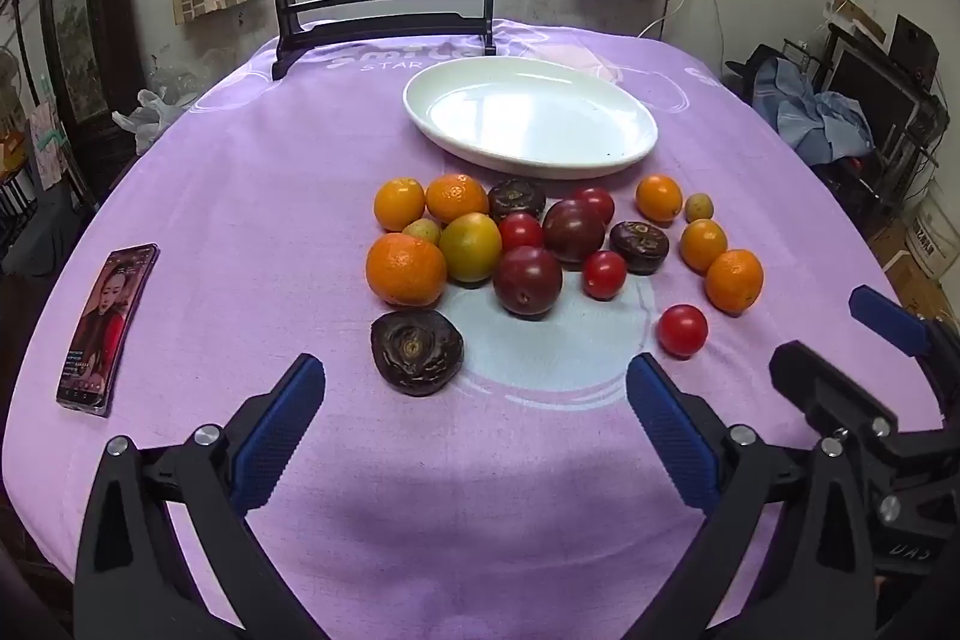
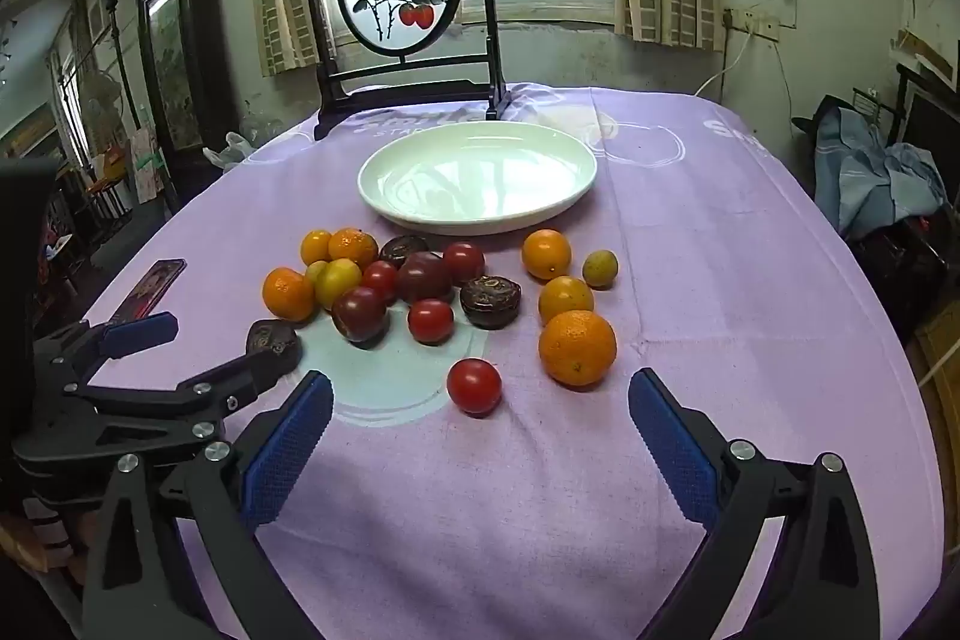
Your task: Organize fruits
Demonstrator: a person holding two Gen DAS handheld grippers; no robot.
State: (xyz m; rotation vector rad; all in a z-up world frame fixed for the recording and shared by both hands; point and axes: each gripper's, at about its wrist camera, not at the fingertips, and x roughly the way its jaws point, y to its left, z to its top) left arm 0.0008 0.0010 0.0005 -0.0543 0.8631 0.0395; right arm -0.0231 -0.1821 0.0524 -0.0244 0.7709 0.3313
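Left wrist view. Left gripper (image 1: 474, 436) occupies the bottom of the frame, its blue-padded fingers (image 1: 279, 436) spread wide with nothing between them. A dark wrinkled fruit (image 1: 416, 351) lies on the table (image 1: 252, 196) just above the gap. The fruits (image 1: 516, 244), oranges, red and dark tomatoes and small yellow-green ones, sit loose on the purple cloth at frame centre, and the white plate (image 1: 636, 154) stands bare above them. A phone (image 1: 108, 328) lies at left. The right gripper (image 1: 840, 340) enters at lower right.

Right wrist view. Right gripper (image 2: 480, 448) fills the bottom of the frame, fingers (image 2: 672, 448) likewise spread and holding nothing. A red tomato (image 2: 474, 385) sits just above the gap, a large orange (image 2: 577, 347) to its right. The plate appears in the upper centre, without fruit.

Judged stage: the opening step, no fruit yet moved. The plate seems the likely destination. The next move calls for lowering one gripper over its nearest fruit and closing gently, since round fruit may roll on the cloth.
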